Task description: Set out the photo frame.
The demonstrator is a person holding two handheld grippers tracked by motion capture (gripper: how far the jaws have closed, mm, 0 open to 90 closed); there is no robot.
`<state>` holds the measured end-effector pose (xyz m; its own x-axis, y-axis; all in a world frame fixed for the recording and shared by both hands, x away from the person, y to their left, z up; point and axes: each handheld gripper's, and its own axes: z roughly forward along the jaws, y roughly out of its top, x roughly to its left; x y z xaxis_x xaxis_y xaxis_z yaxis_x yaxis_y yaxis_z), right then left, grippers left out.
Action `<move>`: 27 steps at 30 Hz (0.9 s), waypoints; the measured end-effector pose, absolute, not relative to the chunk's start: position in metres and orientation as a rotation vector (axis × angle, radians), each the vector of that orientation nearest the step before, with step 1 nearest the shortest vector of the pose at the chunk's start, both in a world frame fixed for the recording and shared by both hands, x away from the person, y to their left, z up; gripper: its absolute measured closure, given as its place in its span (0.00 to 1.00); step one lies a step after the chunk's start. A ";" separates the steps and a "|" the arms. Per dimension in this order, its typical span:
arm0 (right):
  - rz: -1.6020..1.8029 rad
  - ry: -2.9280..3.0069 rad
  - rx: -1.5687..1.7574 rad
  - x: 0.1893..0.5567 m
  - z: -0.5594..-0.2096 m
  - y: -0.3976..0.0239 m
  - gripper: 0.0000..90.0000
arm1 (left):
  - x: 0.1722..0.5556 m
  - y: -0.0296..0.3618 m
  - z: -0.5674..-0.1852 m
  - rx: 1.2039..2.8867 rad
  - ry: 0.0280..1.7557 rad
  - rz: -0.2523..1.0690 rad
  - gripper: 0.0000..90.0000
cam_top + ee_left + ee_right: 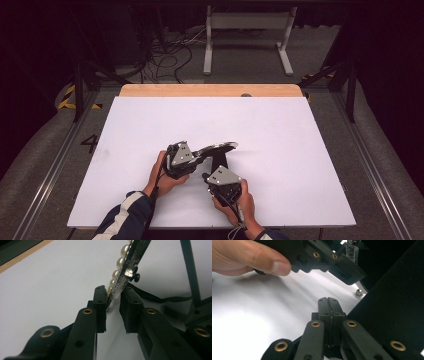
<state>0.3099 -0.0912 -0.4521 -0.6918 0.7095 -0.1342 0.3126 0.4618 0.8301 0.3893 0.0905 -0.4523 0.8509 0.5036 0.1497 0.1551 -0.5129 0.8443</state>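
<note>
An oval silver frame [219, 147] edged with pearls [119, 262] stands tilted up from the white table top, its black back [392, 302] toward the right hand. My left gripper [200, 153] [113, 293] is shut on its lower rim, one pad on the pearl side and the other on the back. A black ribbon [160, 299] and a black strut [190, 265] run behind the rim. My right gripper [219, 169] [327, 300] sits just below and to the right, jaws pressed together with nothing seen between them, beside the black back. The left gripper's jaws [342, 267] and a thumb [262, 257] hang above it.
A white sheet [280, 150] covers the table, with a wooden strip [210, 90] at its far edge. Beyond on the floor are a white metal stand [247, 30] and loose cables [165, 60]. Dark frame legs flank the table.
</note>
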 end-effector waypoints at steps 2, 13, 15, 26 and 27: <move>1.136 2.245 0.852 0.311 -0.452 -0.093 1.00 | 0.389 0.091 -0.452 2.098 0.475 0.478 0.85; 1.152 2.266 0.888 0.314 -0.450 -0.105 1.00 | 0.386 0.090 -0.450 2.115 0.471 0.484 0.88; 1.154 2.271 0.896 0.314 -0.450 -0.107 1.00 | 0.386 0.091 -0.450 2.115 0.472 0.479 0.88; 1.168 2.288 0.900 0.317 -0.450 -0.118 1.00 | 0.383 0.091 -0.450 2.125 0.457 0.475 0.87; 1.166 2.288 0.901 0.317 -0.450 -0.119 1.00 | 0.382 0.091 -0.450 2.127 0.456 0.474 0.87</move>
<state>0.3173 -0.1188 -0.4500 -0.7036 0.7071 -0.0712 0.3579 0.4391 0.8241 0.3822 0.0908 -0.4496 0.8595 0.4838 0.1649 0.1461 -0.5417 0.8278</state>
